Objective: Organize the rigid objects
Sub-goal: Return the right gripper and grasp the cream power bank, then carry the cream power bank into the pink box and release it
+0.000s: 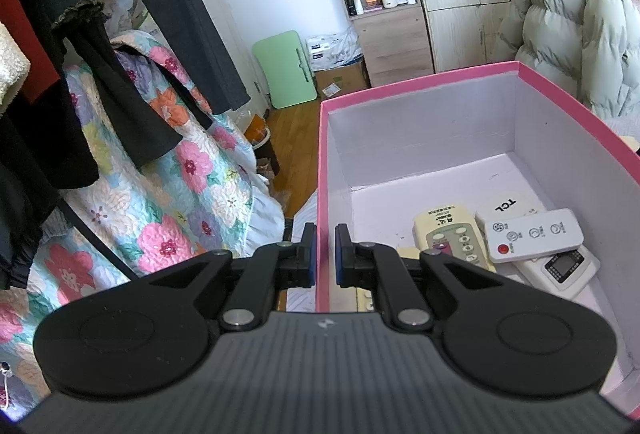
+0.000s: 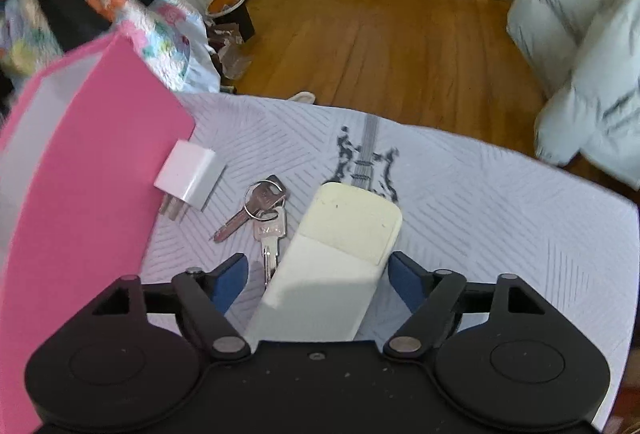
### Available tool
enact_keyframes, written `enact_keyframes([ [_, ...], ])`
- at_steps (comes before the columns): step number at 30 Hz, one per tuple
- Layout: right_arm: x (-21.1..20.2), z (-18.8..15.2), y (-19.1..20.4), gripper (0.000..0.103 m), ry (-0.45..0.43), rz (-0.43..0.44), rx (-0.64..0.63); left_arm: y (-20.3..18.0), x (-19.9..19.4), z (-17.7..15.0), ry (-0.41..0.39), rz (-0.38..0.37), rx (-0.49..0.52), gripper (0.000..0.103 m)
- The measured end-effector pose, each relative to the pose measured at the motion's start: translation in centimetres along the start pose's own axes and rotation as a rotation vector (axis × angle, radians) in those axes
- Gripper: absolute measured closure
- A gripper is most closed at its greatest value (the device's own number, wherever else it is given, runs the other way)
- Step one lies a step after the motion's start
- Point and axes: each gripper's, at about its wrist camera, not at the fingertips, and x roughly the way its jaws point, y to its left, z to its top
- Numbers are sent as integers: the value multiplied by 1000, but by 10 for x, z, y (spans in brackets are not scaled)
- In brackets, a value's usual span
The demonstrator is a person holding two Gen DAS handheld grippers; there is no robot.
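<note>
The cream-coloured, oblong plastic remote control (image 2: 332,258) is lying back side up on the pale grey patterned bed sheet (image 2: 500,218), directly between the spread fingers of the right tool (image 2: 318,280). Its long axis is running straight ahead of that tool, with the rounded end pointing away and slightly rightward. The tool's blue pads are standing apart, clear of both long edges and not yet pressing on them. The remote looks rigid, light and smooth-sided, so it will probably handle easily but could slip; the sensible hold is across its narrow width, on the two flat long edges near the middle.

Just left of the tool's left finger, a small bunch of silver metal keys on a ring (image 2: 260,213) is lying beside the remote. Further left, a white cube-shaped plug adapter (image 2: 188,173) is sitting against the outer wall of the pink cardboard box (image 2: 100,161).

The left tool (image 1: 325,254) is clamping the box's near wall, pads together on the rim. Inside, to the tool's right, several white remotes (image 1: 532,234) are already lying piled.
</note>
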Motion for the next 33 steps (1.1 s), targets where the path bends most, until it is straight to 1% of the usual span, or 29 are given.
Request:
enact_keyframes([
  [2,4,-1,12,19,-21,-46,-64,-1,-1,-1,-7,6,9,96],
  [4,6,-2,22,19,-37,-91,-108,2,0,-1,-7,-3,-5,96],
  [6,4,-3,22,25,-55,-114,-122,4,0,-1,-8,-11,-13,96],
  [7,3,-2,21,25,-60,-114,-115,3,1,0,-8,-11,-11,96],
  [10,0,5,5,25,-69,-64,-34,0,0,-1,-10,-8,-6,96],
  [11,0,7,3,26,-71,-60,-30,0,0,-1,-10,-10,-9,96],
  [13,3,8,4,28,-79,-84,-57,0,-1,-1,-11,-13,-13,96],
  [14,4,8,5,32,-86,-94,-63,-1,-1,-1,-11,-11,-11,96],
  [15,3,8,4,40,-94,-93,-57,-2,-2,-1,-10,-4,-7,96],
  [18,-3,9,-2,41,-95,-67,-16,-3,-2,-1,-7,23,-2,96],
  [21,-23,-3,1,42,-153,-64,-11,-8,-6,-2,-35,44,35,97],
  [23,-42,-12,6,42,-203,-51,-18,-7,-4,1,-33,40,32,97],
  [25,-68,-21,12,44,-261,-23,-28,-5,-4,1,-32,29,18,98],
  [29,-115,-39,27,45,-366,23,-57,-5,-4,0,-35,27,20,98],
  [33,-145,-54,43,46,-442,41,-102,-3,-4,-1,-39,14,4,98],
])
